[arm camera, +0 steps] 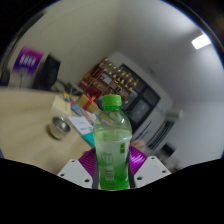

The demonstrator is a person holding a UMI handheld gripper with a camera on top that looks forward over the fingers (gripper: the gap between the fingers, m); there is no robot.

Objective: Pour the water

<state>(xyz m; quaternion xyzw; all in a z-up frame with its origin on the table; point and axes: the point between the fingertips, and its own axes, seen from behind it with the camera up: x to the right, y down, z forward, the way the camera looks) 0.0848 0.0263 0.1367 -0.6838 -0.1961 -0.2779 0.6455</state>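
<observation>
Shelves [112, 78] stocked with small goods line the far wall, beyond a pale wooden table [30, 125] carrying a metal cup [60, 127]. Closer in, the gripper [112, 170] clamps a green bottle [112, 140] from both sides, purple pads [88, 160] pressing its body. Its long axis stands upright, green cap pointing up.

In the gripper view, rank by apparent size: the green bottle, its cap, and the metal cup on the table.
1. green bottle, held between the fingers, nearest the camera
2. metal cup, farther off on the table
3. cap

Nearness inflates the bottle.
</observation>
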